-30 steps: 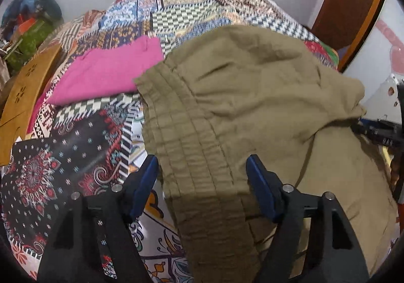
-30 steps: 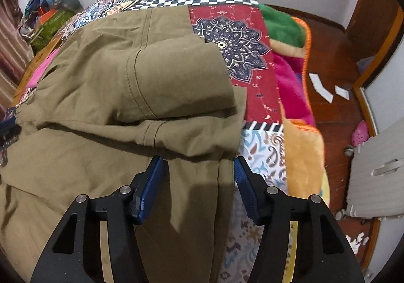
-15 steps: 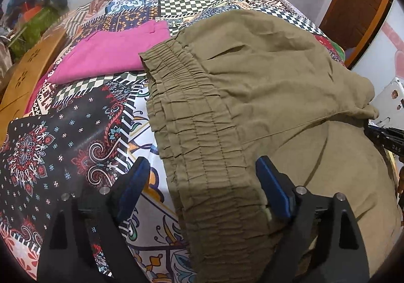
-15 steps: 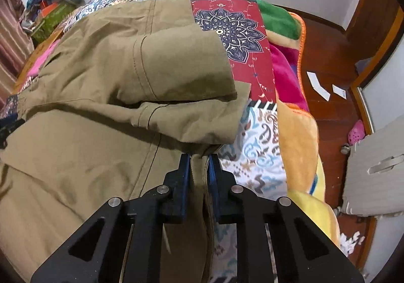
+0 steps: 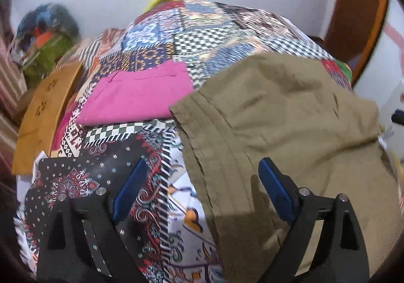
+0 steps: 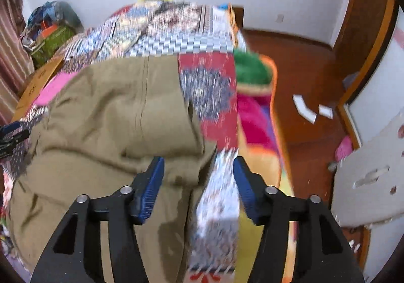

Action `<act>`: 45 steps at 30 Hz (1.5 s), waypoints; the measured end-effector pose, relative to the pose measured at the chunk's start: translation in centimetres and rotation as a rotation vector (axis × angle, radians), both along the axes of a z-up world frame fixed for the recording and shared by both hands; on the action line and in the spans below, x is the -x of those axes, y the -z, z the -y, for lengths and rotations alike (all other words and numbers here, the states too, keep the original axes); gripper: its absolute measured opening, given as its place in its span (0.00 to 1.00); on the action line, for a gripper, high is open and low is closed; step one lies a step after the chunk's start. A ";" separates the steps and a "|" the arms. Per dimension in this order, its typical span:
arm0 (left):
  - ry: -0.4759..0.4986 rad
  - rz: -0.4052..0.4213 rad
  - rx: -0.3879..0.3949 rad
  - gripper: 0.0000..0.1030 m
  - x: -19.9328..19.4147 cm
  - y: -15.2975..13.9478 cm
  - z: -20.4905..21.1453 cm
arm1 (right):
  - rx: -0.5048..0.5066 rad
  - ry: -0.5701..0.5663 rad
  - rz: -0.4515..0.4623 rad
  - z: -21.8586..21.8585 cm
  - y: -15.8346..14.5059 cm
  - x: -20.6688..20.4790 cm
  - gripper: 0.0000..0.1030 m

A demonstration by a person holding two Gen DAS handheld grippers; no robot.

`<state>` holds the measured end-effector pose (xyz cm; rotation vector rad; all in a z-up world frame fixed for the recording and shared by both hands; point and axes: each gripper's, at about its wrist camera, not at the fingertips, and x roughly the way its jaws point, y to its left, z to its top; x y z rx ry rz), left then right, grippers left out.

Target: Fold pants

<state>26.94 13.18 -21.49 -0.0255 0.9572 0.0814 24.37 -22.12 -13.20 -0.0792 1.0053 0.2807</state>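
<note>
The olive pants (image 5: 290, 126) lie folded over on the patchwork bedspread (image 5: 181, 56), with the gathered waistband (image 5: 214, 157) running toward me in the left wrist view. My left gripper (image 5: 202, 182) is open and hovers over the waistband edge, holding nothing. In the right wrist view the pants (image 6: 121, 126) fill the left half, their right edge near the bed's side. My right gripper (image 6: 198, 177) is open and empty above that edge. The left gripper's tip (image 6: 10, 136) shows at the far left.
A folded pink garment (image 5: 141, 93) lies on the bed behind the waistband. A wooden board (image 5: 43, 119) and a heap of bags (image 5: 48, 35) stand at the left. A colourful blanket (image 6: 255, 106) hangs off the bed's right side over the wooden floor (image 6: 303, 68).
My right gripper, shut on the pants' edge half a second ago, has opened and pulled back. My left gripper stayed open and lifted away; both views are blurred by motion.
</note>
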 end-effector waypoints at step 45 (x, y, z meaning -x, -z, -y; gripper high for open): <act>-0.017 -0.010 0.035 0.92 -9.4 3.4 -5.0 | -0.021 -0.154 -0.012 -8.5 1.6 -14.6 0.64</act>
